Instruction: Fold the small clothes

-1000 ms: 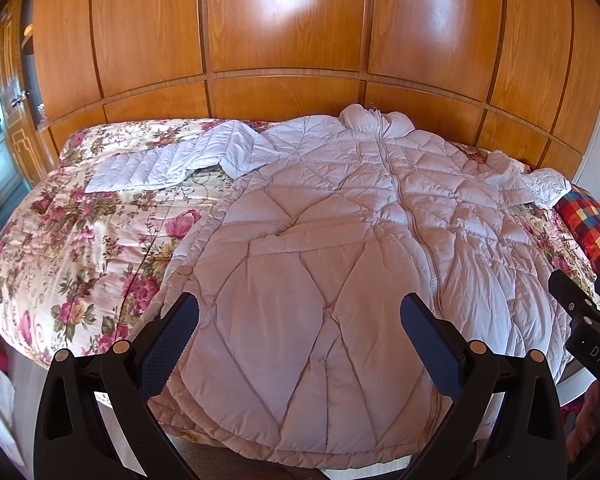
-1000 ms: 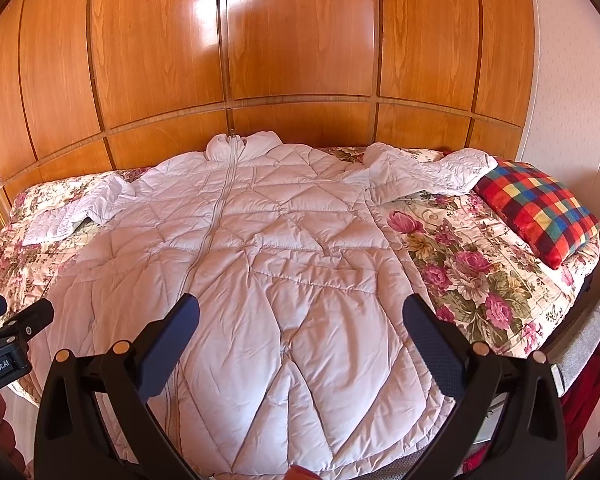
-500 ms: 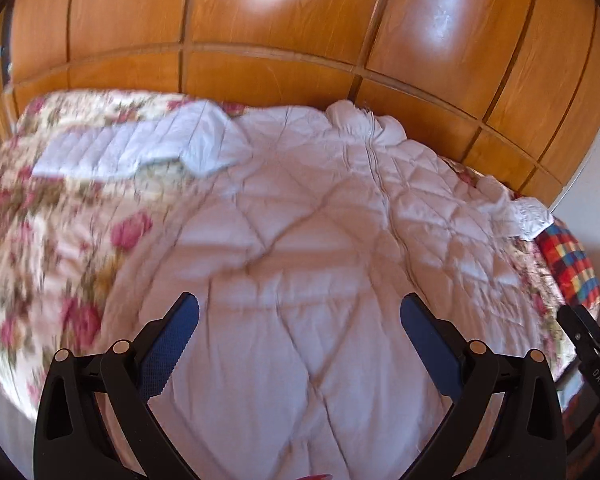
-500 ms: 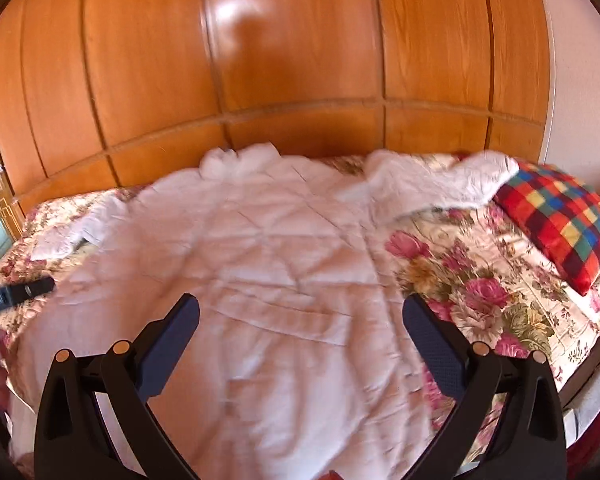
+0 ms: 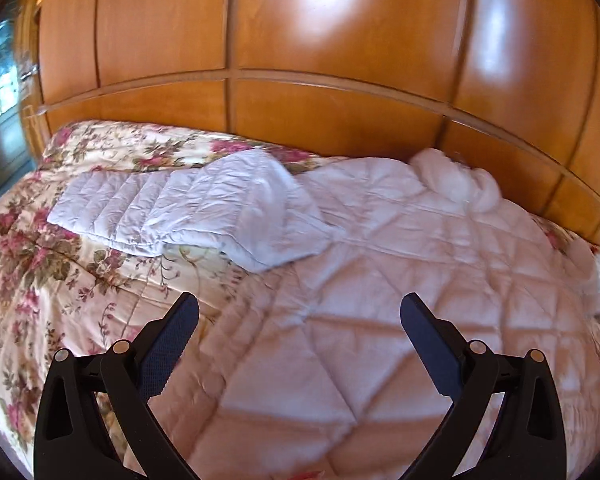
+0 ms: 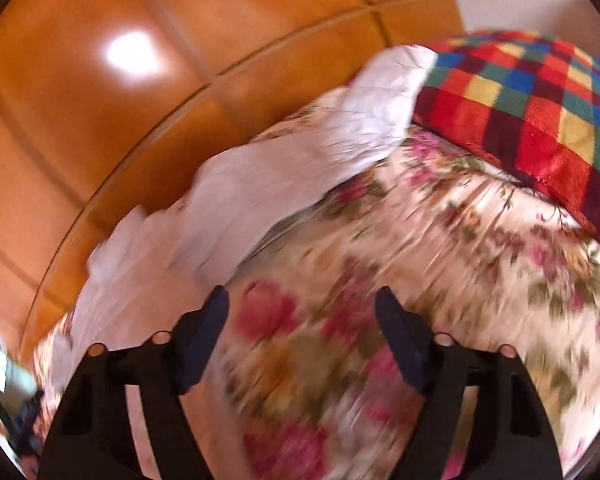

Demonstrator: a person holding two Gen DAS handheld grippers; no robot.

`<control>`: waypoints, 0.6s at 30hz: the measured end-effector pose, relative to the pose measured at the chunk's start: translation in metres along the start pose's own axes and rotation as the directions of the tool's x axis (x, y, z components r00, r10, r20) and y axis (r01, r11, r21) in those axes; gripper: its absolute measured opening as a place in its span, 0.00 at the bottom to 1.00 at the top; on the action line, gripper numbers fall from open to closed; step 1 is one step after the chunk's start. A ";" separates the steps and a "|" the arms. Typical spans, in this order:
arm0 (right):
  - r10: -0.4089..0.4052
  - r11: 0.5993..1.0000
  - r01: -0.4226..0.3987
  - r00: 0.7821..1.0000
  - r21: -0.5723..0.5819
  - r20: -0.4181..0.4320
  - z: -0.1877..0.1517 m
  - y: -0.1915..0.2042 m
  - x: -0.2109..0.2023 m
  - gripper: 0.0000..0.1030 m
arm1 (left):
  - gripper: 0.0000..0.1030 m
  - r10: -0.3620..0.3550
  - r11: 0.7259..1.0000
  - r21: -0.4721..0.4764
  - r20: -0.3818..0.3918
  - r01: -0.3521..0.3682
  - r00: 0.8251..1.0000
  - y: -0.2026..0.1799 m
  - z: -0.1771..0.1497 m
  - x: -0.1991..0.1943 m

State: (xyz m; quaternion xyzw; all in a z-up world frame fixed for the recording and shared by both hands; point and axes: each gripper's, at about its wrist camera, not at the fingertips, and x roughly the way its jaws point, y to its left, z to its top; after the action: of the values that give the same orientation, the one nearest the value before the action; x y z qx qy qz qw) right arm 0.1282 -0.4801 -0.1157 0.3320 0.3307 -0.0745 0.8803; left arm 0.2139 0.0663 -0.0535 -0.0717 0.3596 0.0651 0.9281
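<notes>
A pale quilted puffer coat [image 5: 380,300] lies spread flat on a floral bedspread [image 5: 40,280]. Its left sleeve [image 5: 188,208] stretches out to the left, with the collar [image 5: 456,180] near the headboard. My left gripper [image 5: 299,312] hovers open over the coat's left edge, nothing between its fingers. In the blurred, rolled right wrist view the coat's right sleeve [image 6: 320,148] runs up toward a checked pillow [image 6: 532,100]. My right gripper [image 6: 302,304] is over the bedspread [image 6: 440,248] below that sleeve, jaws closing with nothing between them.
A glossy wooden panelled headboard wall [image 5: 340,80] backs the bed. A glazed cabinet [image 5: 0,100] stands at the far left. The red, blue and yellow checked pillow lies at the bed's right side, touching the sleeve's cuff.
Both grippers moved forward over the bed, the left toward the left sleeve, the right toward the right sleeve. The right view has rolled and blurred, and the right jaws have narrowed.
</notes>
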 end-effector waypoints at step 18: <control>-0.108 0.962 0.089 0.992 0.257 0.064 0.137 -0.086 0.097 0.40 | 0.97 0.035 0.996 -0.077 -0.160 -0.048 0.986 0.026 -0.037 0.059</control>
State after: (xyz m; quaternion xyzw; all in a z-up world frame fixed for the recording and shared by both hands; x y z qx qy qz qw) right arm 0.2458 -0.6241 -0.1466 0.4219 0.3000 -0.1728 0.8379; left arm 0.2286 0.0892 -0.1228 -0.1065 0.4308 0.0929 0.8913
